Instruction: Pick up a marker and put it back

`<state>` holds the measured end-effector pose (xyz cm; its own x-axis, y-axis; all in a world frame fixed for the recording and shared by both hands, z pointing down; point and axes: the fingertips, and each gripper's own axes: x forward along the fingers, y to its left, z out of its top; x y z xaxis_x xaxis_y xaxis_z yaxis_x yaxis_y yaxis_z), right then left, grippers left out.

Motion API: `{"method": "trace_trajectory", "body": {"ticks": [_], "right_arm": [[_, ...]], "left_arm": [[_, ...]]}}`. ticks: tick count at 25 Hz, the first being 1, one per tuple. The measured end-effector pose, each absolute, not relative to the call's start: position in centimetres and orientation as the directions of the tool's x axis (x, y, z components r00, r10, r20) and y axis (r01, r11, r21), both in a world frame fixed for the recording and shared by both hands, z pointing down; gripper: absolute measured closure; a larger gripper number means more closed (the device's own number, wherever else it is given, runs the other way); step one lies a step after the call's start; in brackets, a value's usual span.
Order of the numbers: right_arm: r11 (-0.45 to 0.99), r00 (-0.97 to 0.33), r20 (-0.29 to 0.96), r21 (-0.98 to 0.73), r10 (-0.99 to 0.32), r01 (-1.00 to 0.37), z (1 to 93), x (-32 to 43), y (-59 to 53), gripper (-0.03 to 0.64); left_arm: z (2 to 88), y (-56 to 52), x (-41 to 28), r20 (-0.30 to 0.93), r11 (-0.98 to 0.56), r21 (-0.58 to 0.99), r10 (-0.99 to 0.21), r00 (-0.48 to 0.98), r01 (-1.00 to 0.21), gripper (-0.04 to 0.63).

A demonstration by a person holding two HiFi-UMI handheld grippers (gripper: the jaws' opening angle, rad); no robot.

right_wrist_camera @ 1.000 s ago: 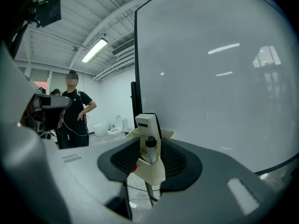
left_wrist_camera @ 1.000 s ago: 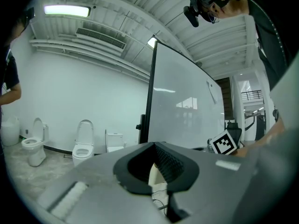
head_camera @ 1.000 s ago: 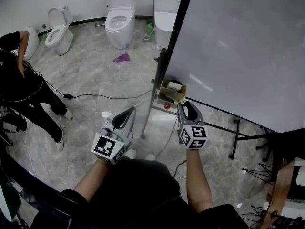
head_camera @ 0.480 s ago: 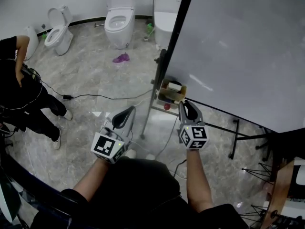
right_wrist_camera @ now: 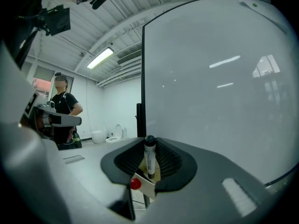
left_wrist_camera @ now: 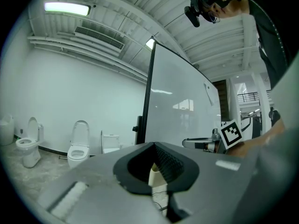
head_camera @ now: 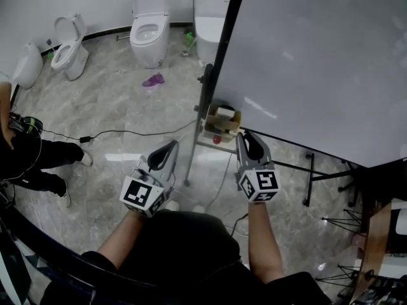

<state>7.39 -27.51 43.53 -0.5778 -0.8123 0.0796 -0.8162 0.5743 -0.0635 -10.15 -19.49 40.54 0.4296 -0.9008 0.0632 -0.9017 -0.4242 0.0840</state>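
Note:
A white marker (right_wrist_camera: 149, 157) with a black cap stands upright between the dark pads of my right gripper (right_wrist_camera: 150, 149), which is shut on it. In the head view the right gripper (head_camera: 250, 146) points at the cardboard box (head_camera: 222, 121) on the whiteboard stand, and I cannot make the marker out there. A red knob (right_wrist_camera: 135, 184) shows just below the jaws. My left gripper (head_camera: 163, 157) hangs to the left of the stand, over the floor. Its jaws (left_wrist_camera: 154, 146) meet at the tips with nothing between them.
The big whiteboard (head_camera: 318, 62) on its black frame fills the right side. Toilets (head_camera: 148, 30) stand along the far wall, and a purple rag (head_camera: 152, 80) lies on the marble floor. A cable (head_camera: 127, 132) crosses the floor. A person in black (head_camera: 25, 157) stands at the left.
The right gripper's jaws have drawn in beside the box. The head view has shifted, so the person at the left now sits nearer the frame's edge. The left gripper has hardly moved.

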Motion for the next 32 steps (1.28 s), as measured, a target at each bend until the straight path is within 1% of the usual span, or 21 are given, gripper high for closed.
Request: {"method": "trace_trajectory", "body": {"ticks": [3, 5, 10, 22, 27, 32], "right_arm": [[0.573, -0.576, 0.046, -0.062, -0.816, -0.817, 42.0, 7.7, -26.4, 0.535], [0.571, -0.573, 0.031, -0.059, -0.819, -0.819, 41.2, 7.8, -25.6, 0.535], [0.571, -0.571, 0.002, -0.051, -0.821, -0.820, 39.8, 7.9, -23.7, 0.535], [0.536, -0.533, -0.066, -0.050, -0.843, -0.842, 36.5, 9.6, -19.9, 0.534], [0.519, -0.515, -0.079, -0.045, -0.854, -0.854, 35.8, 10.1, -18.6, 0.535], [0.510, -0.505, -0.080, -0.049, -0.859, -0.859, 35.6, 10.5, -17.5, 0.535]], "left_arm": [[40.6, -19.3, -9.7, 0.050, -0.445, 0.086, -0.891, 0.450, -0.891, 0.591], [40.5, -19.2, -9.5, 0.064, -0.451, 0.087, -0.887, 0.457, -0.888, 0.591], [40.2, -19.2, -8.4, 0.040, -0.495, 0.088, -0.866, 0.499, -0.865, 0.591], [39.7, -18.9, -6.4, 0.034, -0.565, 0.079, -0.822, 0.569, -0.821, 0.591], [39.3, -18.8, -5.5, 0.028, -0.609, 0.066, -0.791, 0.611, -0.791, 0.591], [39.6, -19.0, -5.2, 0.022, -0.611, 0.079, -0.789, 0.614, -0.788, 0.591]]}}
